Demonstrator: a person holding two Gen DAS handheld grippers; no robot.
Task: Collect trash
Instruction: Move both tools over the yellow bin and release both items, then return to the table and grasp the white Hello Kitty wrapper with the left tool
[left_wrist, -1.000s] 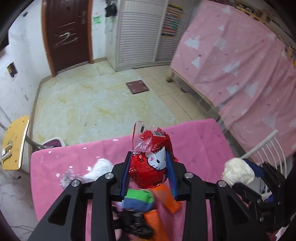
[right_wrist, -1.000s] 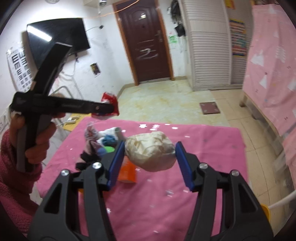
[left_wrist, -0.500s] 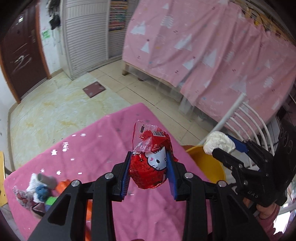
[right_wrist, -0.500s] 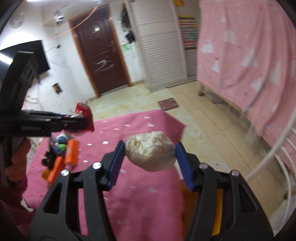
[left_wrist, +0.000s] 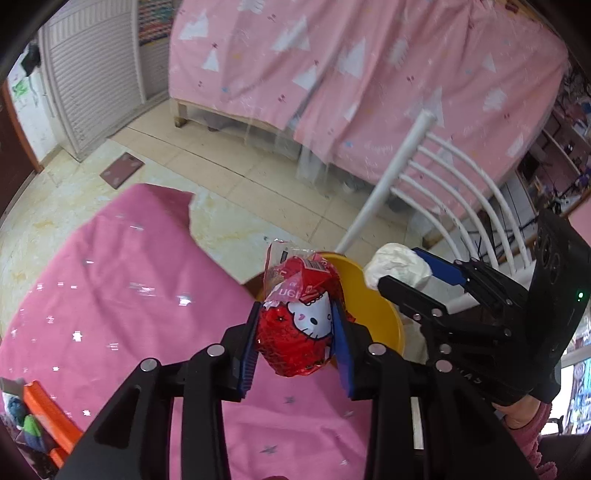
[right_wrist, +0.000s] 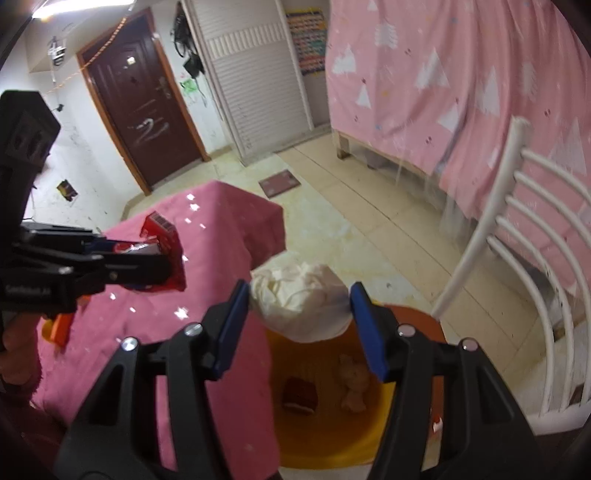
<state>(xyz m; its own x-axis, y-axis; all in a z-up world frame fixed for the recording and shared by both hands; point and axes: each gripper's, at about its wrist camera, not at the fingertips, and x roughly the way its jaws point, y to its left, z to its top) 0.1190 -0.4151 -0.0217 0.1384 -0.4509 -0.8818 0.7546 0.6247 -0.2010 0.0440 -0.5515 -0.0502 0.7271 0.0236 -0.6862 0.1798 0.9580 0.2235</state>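
Observation:
My left gripper (left_wrist: 295, 332) is shut on a red Hello Kitty snack wrapper (left_wrist: 299, 328) and holds it over the right edge of the pink table (left_wrist: 122, 280), beside the yellow bin (left_wrist: 373, 314). My right gripper (right_wrist: 299, 306) is shut on a crumpled white paper ball (right_wrist: 301, 304) and holds it directly above the open yellow bin (right_wrist: 332, 443). The bin holds a red scrap (right_wrist: 301, 398) and a pale crumpled piece (right_wrist: 354, 384). The right gripper with the paper ball (left_wrist: 397, 264) also shows in the left wrist view. The left gripper with the wrapper (right_wrist: 162, 258) shows in the right wrist view.
A white slatted chair (right_wrist: 517, 258) stands right of the bin. A pink-curtained bed (left_wrist: 369, 74) runs along the far side. Orange and other small items (left_wrist: 40, 417) lie at the table's left end. A dark door (right_wrist: 144, 110) and a white shuttered cabinet (right_wrist: 258, 85) stand beyond.
Both grippers swung right from the table's clutter to its right edge, still holding their trash. The right gripper now hangs over the yellow bin.

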